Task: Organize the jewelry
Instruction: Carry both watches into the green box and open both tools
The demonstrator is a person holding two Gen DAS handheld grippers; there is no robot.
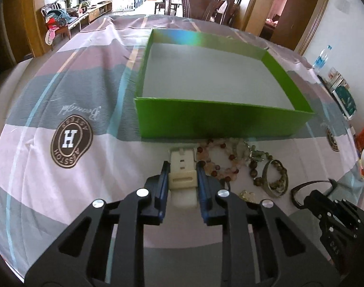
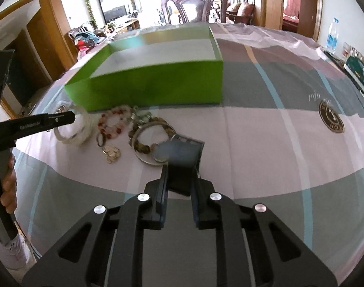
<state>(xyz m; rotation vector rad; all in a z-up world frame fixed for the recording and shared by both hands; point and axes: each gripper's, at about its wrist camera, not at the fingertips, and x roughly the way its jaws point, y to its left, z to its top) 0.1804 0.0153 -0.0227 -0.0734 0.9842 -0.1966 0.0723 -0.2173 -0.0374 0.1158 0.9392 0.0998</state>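
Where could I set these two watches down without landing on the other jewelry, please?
The green box has a bare grey floor, walled all round. The tablecloth right of the box is also bare. It is crowded along the box's near wall, where the beaded bracelets and the metal bangle lie bunched.

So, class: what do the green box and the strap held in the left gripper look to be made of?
Green box: likely cardboard, from its thin, flat folded walls, matte green outside and pale grey inside. Cream watch strap, clamped in the left gripper: probably rubber or silicone, being smooth, matte and slotted.
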